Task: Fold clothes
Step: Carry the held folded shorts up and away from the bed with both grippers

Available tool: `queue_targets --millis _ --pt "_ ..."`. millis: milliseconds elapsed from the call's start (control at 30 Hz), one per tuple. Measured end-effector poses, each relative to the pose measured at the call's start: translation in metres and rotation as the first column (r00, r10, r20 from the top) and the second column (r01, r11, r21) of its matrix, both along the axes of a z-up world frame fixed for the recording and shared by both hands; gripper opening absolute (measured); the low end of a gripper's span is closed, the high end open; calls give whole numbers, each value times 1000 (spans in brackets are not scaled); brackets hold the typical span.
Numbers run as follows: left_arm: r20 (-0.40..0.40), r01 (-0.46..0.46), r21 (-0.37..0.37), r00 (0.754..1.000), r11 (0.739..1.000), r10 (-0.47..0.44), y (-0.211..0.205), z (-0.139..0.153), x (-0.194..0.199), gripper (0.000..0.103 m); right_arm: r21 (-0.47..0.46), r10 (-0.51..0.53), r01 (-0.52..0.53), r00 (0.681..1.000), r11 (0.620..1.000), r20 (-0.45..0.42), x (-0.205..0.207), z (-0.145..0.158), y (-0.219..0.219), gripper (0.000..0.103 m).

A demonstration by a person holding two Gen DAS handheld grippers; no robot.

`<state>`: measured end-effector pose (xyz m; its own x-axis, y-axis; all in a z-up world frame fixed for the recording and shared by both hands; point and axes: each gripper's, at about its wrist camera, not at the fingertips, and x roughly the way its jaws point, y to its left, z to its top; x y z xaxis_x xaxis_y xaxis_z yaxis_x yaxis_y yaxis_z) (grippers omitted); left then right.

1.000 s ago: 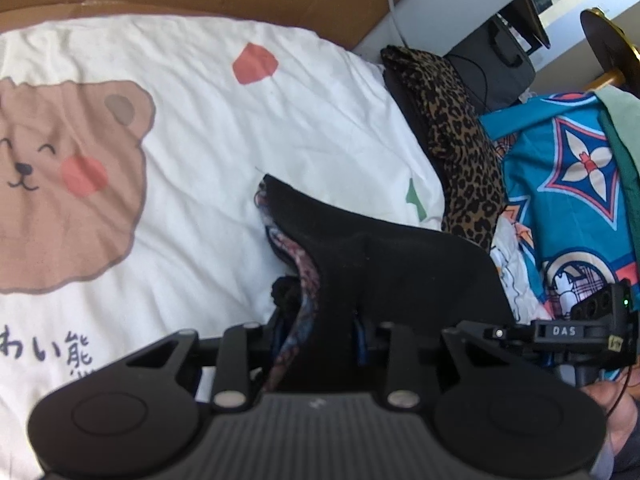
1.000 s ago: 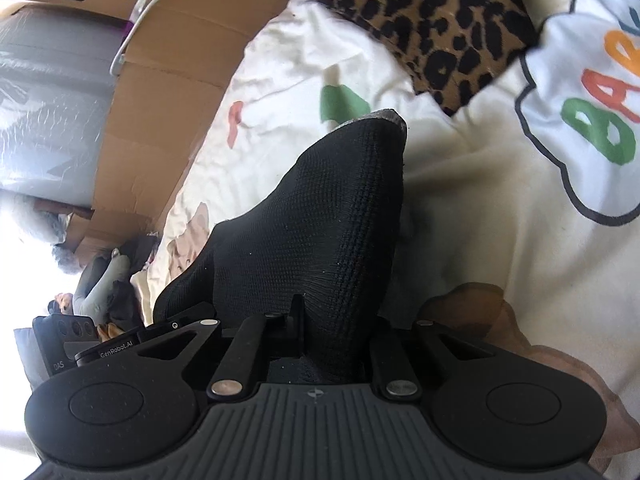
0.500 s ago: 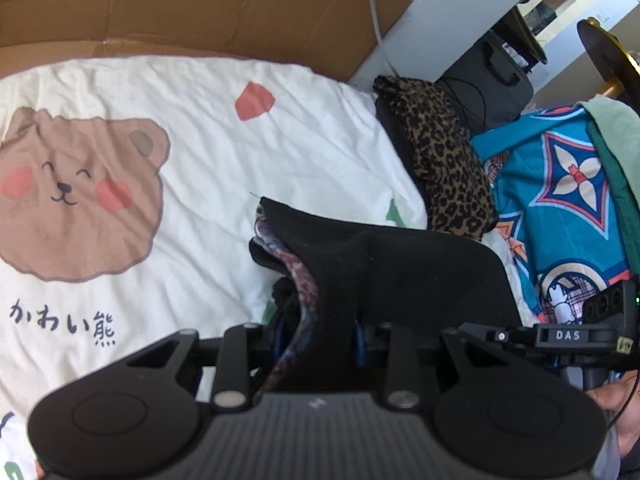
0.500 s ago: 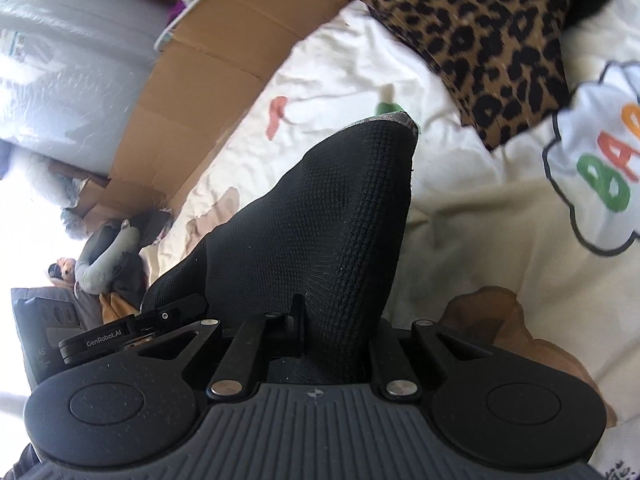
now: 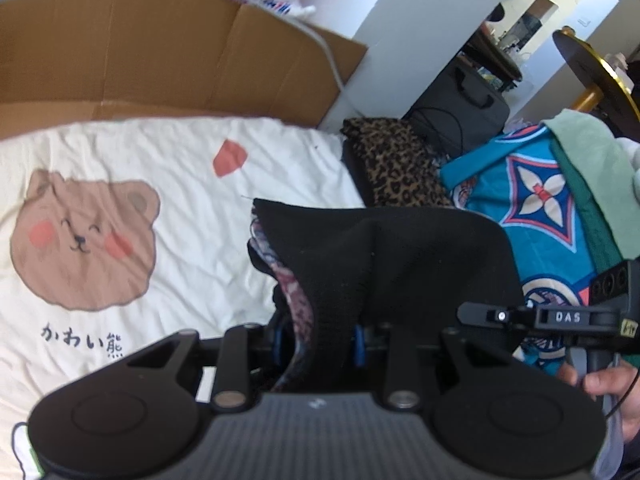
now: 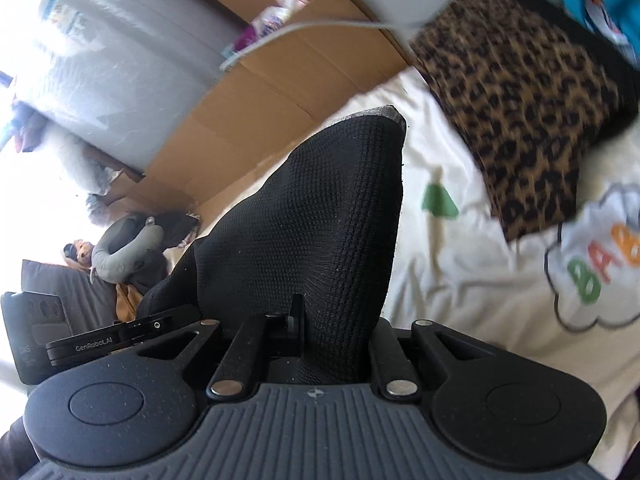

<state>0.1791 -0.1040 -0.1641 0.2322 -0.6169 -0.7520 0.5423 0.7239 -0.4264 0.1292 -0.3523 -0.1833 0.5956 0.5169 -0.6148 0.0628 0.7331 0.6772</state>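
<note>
In the left wrist view the left gripper has its jaws closed down on a bunch of the black knit garment, whose patterned lining shows at the lower centre of the frame. In the right wrist view the right gripper is likewise clamped on the same black cloth, which rises as a peak toward the upper centre. The garment hangs stretched between the two grippers, off the cream bear-print bedsheet.

Over the last second both cameras have pulled back and up: the bear print has slid from the left edge toward the middle left, more of the cardboard fills the top, and the leopard-print cloth has drifted to the upper right. That reads as the garment being lifted clear, probably to shake it out or carry a fold over; which one, the frames do not settle. The right hand holding its gripper shows at the lower right.
</note>
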Motion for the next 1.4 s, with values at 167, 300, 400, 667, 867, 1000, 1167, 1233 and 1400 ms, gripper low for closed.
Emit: queue_targets --millis 167,300,400,667,867,1000,1167,1233,1400 --pt "26 -27 -20 999 999 27 2 28 -5 33 -35 37 -36 998 999 48 3 40 -1 9" --pt "30 -45 -40 998 998 46 6 53 -9 33 -63 65 -61 995 996 69 3 74 1 9" --pt "46 -56 -50 997 997 59 8 78 -13 33 -92 89 -80 991 993 100 2 107 4 9" --pt "133 -65 -83 988 994 76 11 154 -28 33 -133 113 -90 978 987 178 -3 190 6 9" --pt "198 -61 -92 977 994 78 10 205 -43 33 -166 123 -87 968 982 220 -16 243 7 9" --pt "239 -55 -106 968 993 79 10 236 -55 33 -208 137 -85 958 974 250 -26 277 9 9" --pt "260 -53 -131 962 990 86 10 263 -57 33 -250 147 -73 945 965 292 -37 319 13 9" --pt "276 -49 -136 957 989 86 8 276 -59 33 -258 139 -59 941 964 307 -41 334 12 9" --pt "290 -51 -139 953 989 90 1 305 -64 33 -286 132 -36 937 957 324 -47 365 11 9"
